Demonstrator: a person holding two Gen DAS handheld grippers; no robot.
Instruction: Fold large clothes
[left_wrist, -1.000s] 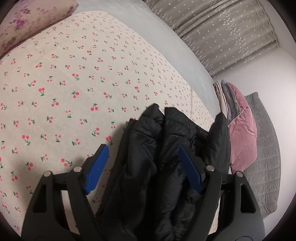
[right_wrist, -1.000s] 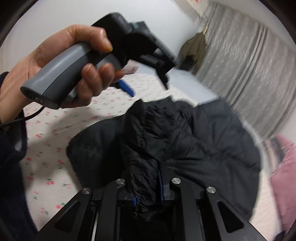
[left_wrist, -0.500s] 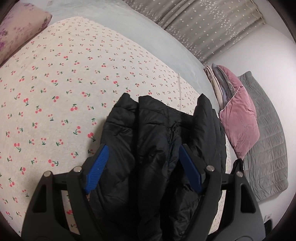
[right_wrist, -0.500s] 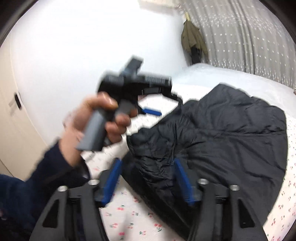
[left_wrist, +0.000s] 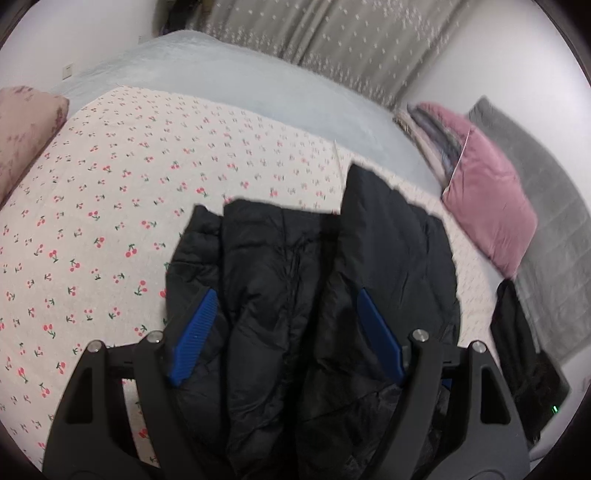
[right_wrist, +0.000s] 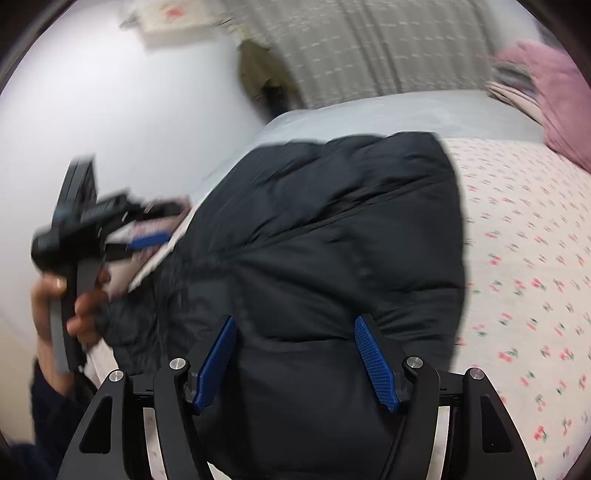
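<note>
A black puffer jacket (left_wrist: 295, 280) lies bunched on the cherry-print bed sheet (left_wrist: 110, 206). My left gripper (left_wrist: 286, 332) is open, its blue pads wide apart just above the jacket's folds. In the right wrist view the jacket (right_wrist: 332, 240) is spread in a broad padded mass. My right gripper (right_wrist: 295, 358) is open over its near edge. The left gripper (right_wrist: 122, 232) also shows there at the left, held in a hand, beside the jacket's far edge.
A pink cushion (left_wrist: 484, 199) and a grey quilted blanket (left_wrist: 546, 229) lie at the bed's right side. A floral pillow (left_wrist: 22, 129) sits at the far left. A pale blue cover (left_wrist: 258, 96) and grey curtains (left_wrist: 332, 37) lie beyond. A dark cloth (left_wrist: 517, 339) hangs at the right.
My right gripper has opened and let go of the jacket, then swung over it. My left gripper stayed open and turned right along the jacket.
</note>
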